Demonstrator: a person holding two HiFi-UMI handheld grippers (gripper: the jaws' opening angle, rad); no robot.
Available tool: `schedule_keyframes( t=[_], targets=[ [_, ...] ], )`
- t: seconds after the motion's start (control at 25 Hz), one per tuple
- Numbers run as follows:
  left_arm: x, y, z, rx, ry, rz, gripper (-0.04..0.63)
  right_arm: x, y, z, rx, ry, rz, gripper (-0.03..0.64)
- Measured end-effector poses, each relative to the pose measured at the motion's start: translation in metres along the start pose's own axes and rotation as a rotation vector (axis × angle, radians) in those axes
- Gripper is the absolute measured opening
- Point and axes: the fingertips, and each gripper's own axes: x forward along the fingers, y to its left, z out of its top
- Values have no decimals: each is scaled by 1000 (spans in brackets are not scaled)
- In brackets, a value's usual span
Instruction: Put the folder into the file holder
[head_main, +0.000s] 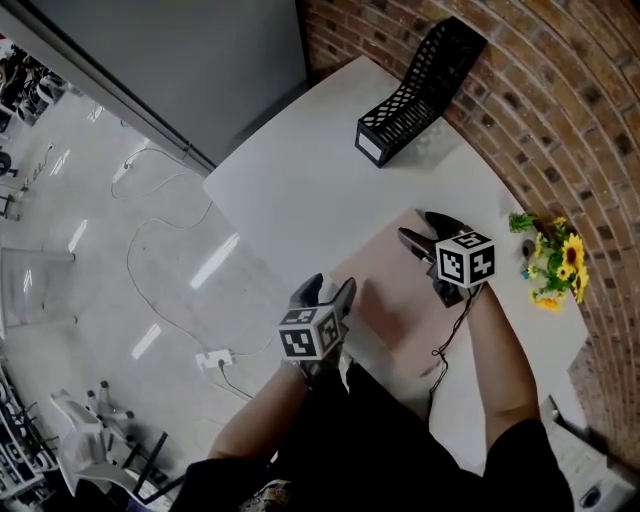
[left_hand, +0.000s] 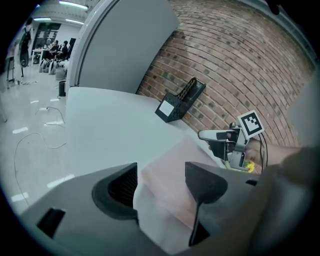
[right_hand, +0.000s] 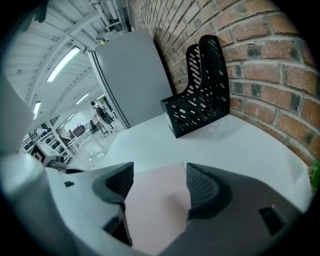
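Head view: pink folder (head_main: 395, 290) flat on tabletop (head_main: 300, 190) at near edge, between left tongs (head_main: 330, 288) and right tongs (head_main: 420, 228), both open, neither gripping. File holder (head_main: 420, 90) at far corner; open tabletop between.

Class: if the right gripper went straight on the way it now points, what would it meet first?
Probably the pink folder, near its far corner, which shows between the open jaws of the right gripper. Depth is unclear: it might land on the white table just beyond. The file holder stands farther off.
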Motion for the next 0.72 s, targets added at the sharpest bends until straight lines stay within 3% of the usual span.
schedule_keyframes(
  t=[0.48, 0.72],
  targets=[
    [22, 8, -11, -43, 63, -17, 285, 32, -21, -2, 30, 97, 28, 356],
    [28, 6, -10, -56, 68, -19, 287, 42, -25, -10, -78, 235, 57, 356]
  ],
)
